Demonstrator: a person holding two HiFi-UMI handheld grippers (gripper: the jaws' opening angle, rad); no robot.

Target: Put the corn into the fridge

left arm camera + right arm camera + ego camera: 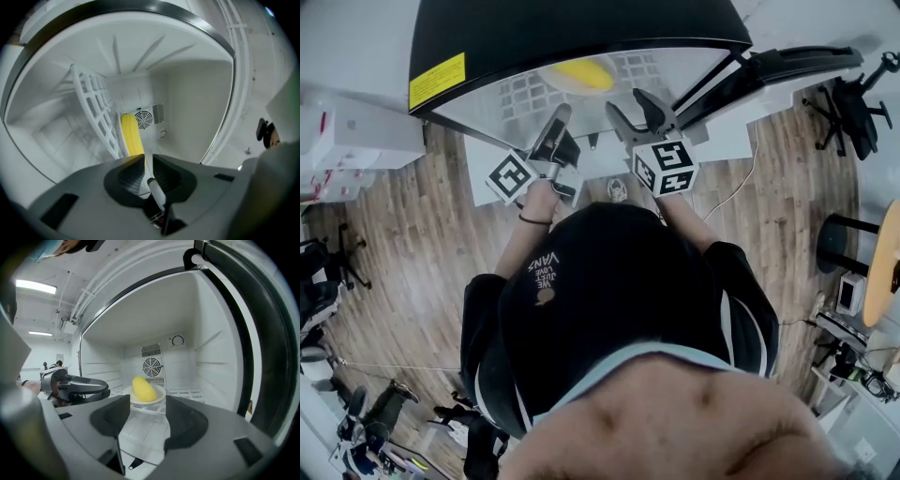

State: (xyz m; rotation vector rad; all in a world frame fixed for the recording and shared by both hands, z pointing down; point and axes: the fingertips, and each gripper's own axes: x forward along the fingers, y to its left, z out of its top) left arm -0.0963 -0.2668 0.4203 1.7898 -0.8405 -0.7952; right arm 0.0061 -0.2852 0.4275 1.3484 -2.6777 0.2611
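Observation:
The yellow corn (581, 73) lies on a white plate (158, 398) on the shelf inside the open fridge (534, 28). In the left gripper view the corn (132, 136) lies just beyond the jaw tips, beside the white grid shelf (93, 108). The corn (144, 389) shows straight ahead in the right gripper view, in front of the fan grille (152, 366). My left gripper (559, 120) is at the fridge opening with its jaws together and nothing in them. My right gripper (636, 108) stands open and empty beside it, outside the opening.
The fridge door (787, 67) hangs open to the right. White cabinet surface (478, 155) runs under the fridge. Wooden floor (412, 234) lies around me, with a white box (356, 136) at the left and office chairs (853, 103) at the right.

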